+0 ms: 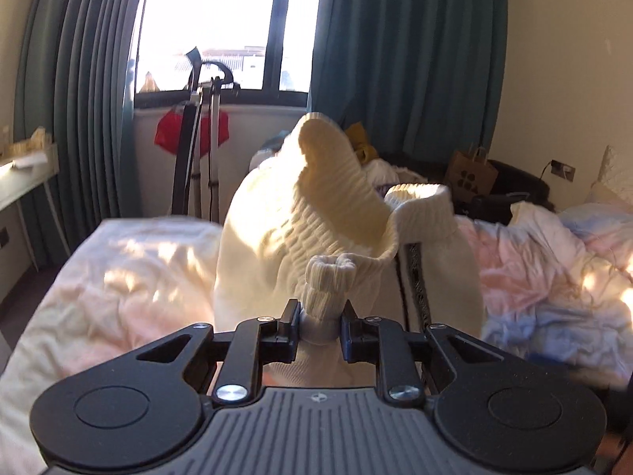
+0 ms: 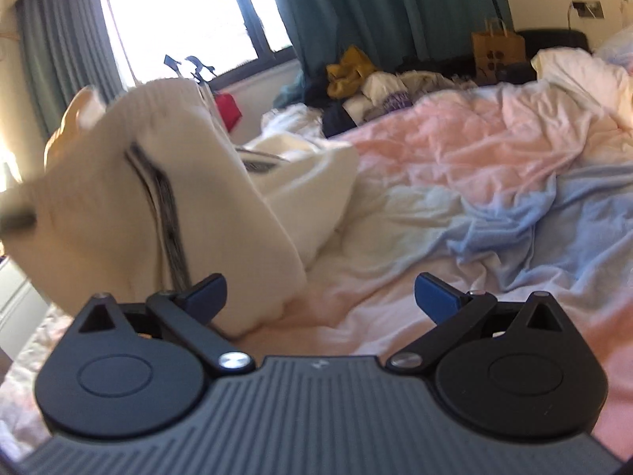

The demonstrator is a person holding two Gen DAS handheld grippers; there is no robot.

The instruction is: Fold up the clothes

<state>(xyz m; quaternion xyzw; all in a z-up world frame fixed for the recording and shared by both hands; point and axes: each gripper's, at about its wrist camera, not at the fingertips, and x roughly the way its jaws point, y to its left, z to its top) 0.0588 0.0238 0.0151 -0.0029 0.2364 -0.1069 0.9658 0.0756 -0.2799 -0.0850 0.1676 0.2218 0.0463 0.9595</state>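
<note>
A cream-white garment (image 1: 277, 237) with a ribbed band and a dark side stripe hangs lifted above the bed. My left gripper (image 1: 319, 328) is shut on a bunched ribbed edge of it. The garment also shows in the right wrist view (image 2: 118, 206), held up at the left with its lower part resting on the bed. My right gripper (image 2: 320, 297) is open and empty over the quilt, its left finger close beside the garment's hanging fabric.
The bed is covered by a rumpled pink, white and blue quilt (image 2: 474, 166). A pile of other clothes (image 2: 364, 83) lies at its far side. A stand with a red item (image 1: 198, 134) is by the window. A paper bag (image 1: 470, 174) stands near the wall.
</note>
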